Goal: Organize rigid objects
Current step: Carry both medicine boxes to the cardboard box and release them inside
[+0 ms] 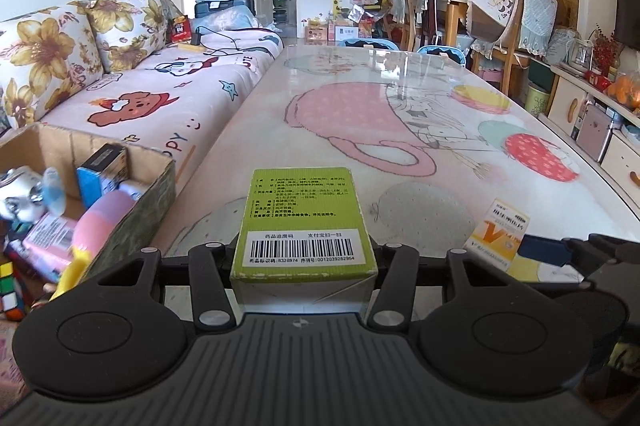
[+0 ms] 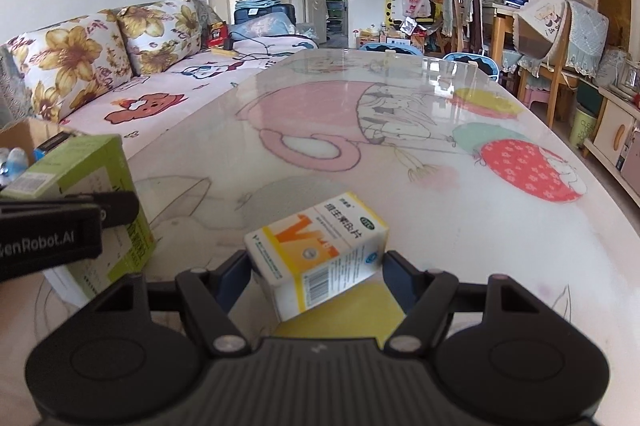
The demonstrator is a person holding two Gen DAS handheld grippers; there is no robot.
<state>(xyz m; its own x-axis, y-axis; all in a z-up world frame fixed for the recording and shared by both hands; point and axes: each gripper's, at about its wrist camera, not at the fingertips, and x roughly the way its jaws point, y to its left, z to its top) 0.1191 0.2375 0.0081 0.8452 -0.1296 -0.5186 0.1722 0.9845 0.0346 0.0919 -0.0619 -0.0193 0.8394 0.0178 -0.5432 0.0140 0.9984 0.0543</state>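
Note:
My left gripper [image 1: 304, 258] is shut on a green medicine box [image 1: 304, 214] with a barcode label, held over the table's near end. The same green box shows at the left of the right wrist view [image 2: 92, 194], with the left gripper's black finger across it. My right gripper [image 2: 316, 266] is shut on a white and orange vitamin box [image 2: 320, 250], tilted, low over the table. That box also shows in the left wrist view [image 1: 498, 236] at the lower right.
A cardboard box [image 1: 158, 182] with several items, including a blue box and a pink object, stands at the left by the table [image 1: 360, 130]. A Rubik's cube [image 1: 8, 286] lies at far left. A sofa [image 1: 140, 94] runs along the left side.

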